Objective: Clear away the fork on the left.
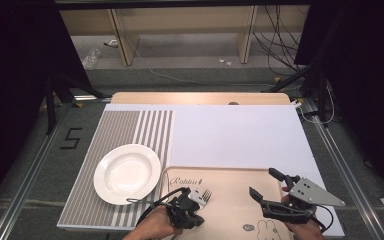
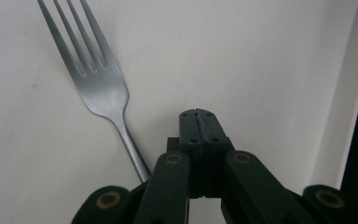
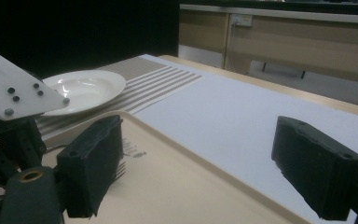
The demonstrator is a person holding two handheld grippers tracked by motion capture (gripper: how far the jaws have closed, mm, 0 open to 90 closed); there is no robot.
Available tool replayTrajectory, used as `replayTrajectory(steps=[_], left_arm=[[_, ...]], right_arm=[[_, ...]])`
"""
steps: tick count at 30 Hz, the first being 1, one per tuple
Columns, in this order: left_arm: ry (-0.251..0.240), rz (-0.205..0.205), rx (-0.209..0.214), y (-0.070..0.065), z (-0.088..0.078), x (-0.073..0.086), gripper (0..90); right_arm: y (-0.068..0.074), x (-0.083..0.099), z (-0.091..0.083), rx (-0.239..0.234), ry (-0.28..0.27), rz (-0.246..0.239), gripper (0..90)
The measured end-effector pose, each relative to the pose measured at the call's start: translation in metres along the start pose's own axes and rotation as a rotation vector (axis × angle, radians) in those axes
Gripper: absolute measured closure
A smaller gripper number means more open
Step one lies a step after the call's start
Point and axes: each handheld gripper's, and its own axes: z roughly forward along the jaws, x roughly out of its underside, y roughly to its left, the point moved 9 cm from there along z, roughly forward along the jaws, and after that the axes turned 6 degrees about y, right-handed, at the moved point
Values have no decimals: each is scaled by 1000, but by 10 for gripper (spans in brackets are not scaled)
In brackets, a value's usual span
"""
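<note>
In the lower middle of the high view, we find the left tool [image 2: 196,112] lowered onto the beige tray [image 1: 230,210]. Its 2 jaws are pressed fully together, and nothing shows in the seam between them. The fork [image 2: 100,88] lies flat on the tray just beside that tool, not in it. In the left gripper view its 4 tines fan toward the upper left of the frame. Its handle slants down toward the bottom centre and slips out of sight under the tool's left link. So the fork's long axis runs nearly alongside the jaws, offset to their left in that view. That offset is the relation we judge the coming move to turn on: the closed tips sit on bare tray, a little to the right of the handle's neck. As we read it, the jaws would have to part and shift toward frame left to straddle the handle. The right tool [image 1: 264,182] hovers at the lower right of the high view, jaws wide apart and holding nothing. It is well apart from the fork, so the left hand is clearly the nearer one. The white plate [image 1: 126,172] rests on the striped mat to the left of the tray, on the tabletop [image 1: 240,135].
</note>
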Motion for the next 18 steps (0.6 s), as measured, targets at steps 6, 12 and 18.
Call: replayTrajectory(steps=[6,12,18], left_arm=[[3,-10,0,1,1,1,895],[5,-19,-14,5,-1,1,895],[5,-35,-30,11,-3,3,895]], right_arm=[[0,0,0,-1,0,0,173],[0,0,0,-2,0,0,173],[0,0,0,-1,-1,0,173]])
